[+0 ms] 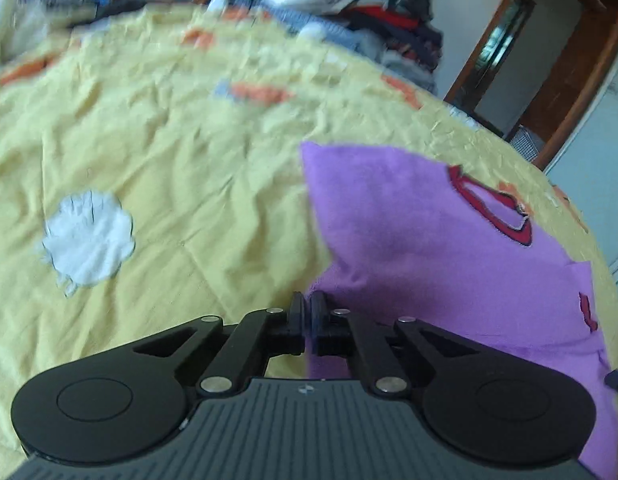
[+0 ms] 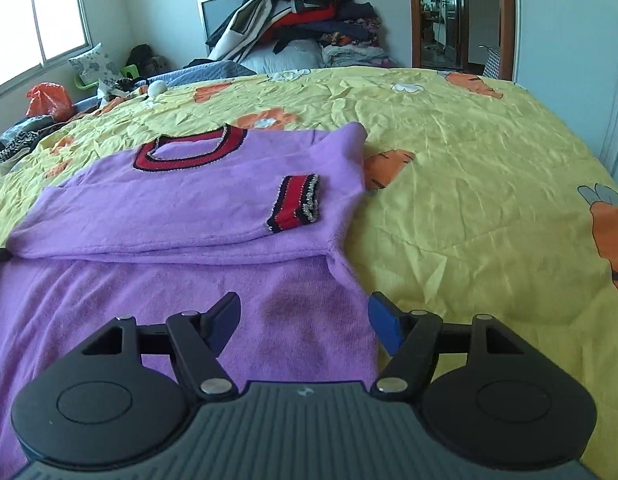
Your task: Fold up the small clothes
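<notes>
Here, purple sweater (image 2: 181,204) edge pinched in left gripper (image 1: 307,312) jaws, right gripper (image 2: 305,316) jaws spread above its hem

Yellow-quilted bed (image 2: 469,168), daylit window (image 2: 37,20)

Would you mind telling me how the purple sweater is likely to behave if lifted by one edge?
Probably floppy: the purple sweater already lies folded, draping flat on the yellow bedspread. Its fuzzy knit likely grips rather than slips. The loose sleeve cuff may slide off.
</notes>
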{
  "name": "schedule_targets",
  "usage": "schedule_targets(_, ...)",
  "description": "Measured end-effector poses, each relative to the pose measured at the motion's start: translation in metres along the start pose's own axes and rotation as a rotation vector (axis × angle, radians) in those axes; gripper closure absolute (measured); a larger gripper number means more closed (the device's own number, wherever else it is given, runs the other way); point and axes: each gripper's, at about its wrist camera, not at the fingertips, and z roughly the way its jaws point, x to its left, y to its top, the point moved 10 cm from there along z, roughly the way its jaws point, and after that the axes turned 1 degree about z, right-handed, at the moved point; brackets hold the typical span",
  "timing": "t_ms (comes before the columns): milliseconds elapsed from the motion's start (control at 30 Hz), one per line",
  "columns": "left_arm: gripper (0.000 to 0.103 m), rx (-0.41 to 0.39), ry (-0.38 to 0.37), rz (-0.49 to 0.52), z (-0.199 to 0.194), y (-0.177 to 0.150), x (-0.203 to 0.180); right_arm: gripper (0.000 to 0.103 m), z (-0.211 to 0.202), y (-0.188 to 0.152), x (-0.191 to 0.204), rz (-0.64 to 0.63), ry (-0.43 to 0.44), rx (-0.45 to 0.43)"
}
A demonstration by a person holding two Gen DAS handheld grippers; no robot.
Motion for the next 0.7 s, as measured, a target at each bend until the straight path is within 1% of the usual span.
schedule_targets(67, 0.095, -0.04, -0.02, -0.021, -0.01, 0.004, -0.005, 0.033, -0.002, 0.003, -0.001, 0.004, -0.003, -0.01)
schedule_targets(133, 0.096, -0.056, -0.041, -0.066, -0.012, 0.009, -0.007, 0.033, -0.002, 0.008, -0.003, 0.021, 0.003, -0.018)
schedule_targets(167, 0.096, -0.055, -0.044, -0.065, -0.01, 0.012, -0.009, 0.033, -0.001, 0.011, -0.001, 0.025, 0.02, -0.025)
schedule_targets(233, 0.095, -0.019, -0.024, -0.071, 0.002, 0.014, -0.012, 0.033, 0.002, 0.019, 0.007, 0.017, 0.038, -0.04)
schedule_targets(267, 0.095, -0.002, -0.038, -0.087, 0.008, 0.015, -0.012, 0.033, 0.005, 0.024, 0.012, 0.002, 0.043, -0.05)
schedule_targets(300, 0.095, 0.022, -0.033, -0.101, 0.014, 0.013, -0.011, 0.033, 0.009, 0.029, 0.017, -0.009, 0.046, -0.058)
schedule_targets(333, 0.096, 0.048, -0.002, -0.096, 0.02, 0.009, -0.008, 0.033, 0.014, 0.033, 0.022, -0.012, 0.051, -0.06)
schedule_targets(367, 0.096, 0.057, 0.019, -0.078, 0.024, 0.006, -0.006, 0.033, 0.019, 0.036, 0.027, -0.014, 0.063, -0.061)
schedule_targets(400, 0.092, 0.048, 0.034, -0.056, 0.024, 0.004, -0.005, 0.033, 0.026, 0.039, 0.033, -0.022, 0.085, -0.062)
schedule_targets(433, 0.09, 0.043, 0.063, -0.028, 0.023, 0.003, -0.004, 0.033, 0.033, 0.041, 0.039, -0.037, 0.102, -0.06)
schedule_targets(500, 0.09, 0.03, 0.14, 0.017, 0.018, 0.002, 0.0, 0.032, 0.048, 0.04, 0.046, -0.075, 0.096, -0.033)
schedule_targets(533, 0.096, 0.023, 0.233, 0.061, 0.016, 0.002, 0.006, 0.03, 0.058, 0.037, 0.046, -0.099, 0.075, 0.005)
schedule_targets(567, 0.096, 0.007, 0.334, 0.118, 0.014, 0.002, 0.013, 0.03, 0.067, 0.032, 0.041, -0.123, 0.024, 0.036)
schedule_targets(600, 0.096, -0.003, 0.365, 0.147, 0.012, 0.001, 0.017, 0.03, 0.069, 0.03, 0.038, -0.145, -0.005, 0.027)
schedule_targets(633, 0.098, 0.006, 0.345, 0.131, 0.007, 0.0, 0.02, 0.028, 0.068, 0.028, 0.037, -0.146, -0.002, 0.02)
schedule_targets(667, 0.099, -0.003, 0.29, 0.085, -0.003, 0.0, 0.019, 0.028, 0.064, 0.027, 0.035, -0.134, 0.005, 0.025)
schedule_targets(700, 0.099, -0.028, 0.23, 0.059, -0.015, 0.003, 0.014, 0.028, 0.058, 0.025, 0.034, -0.13, 0.007, 0.029)
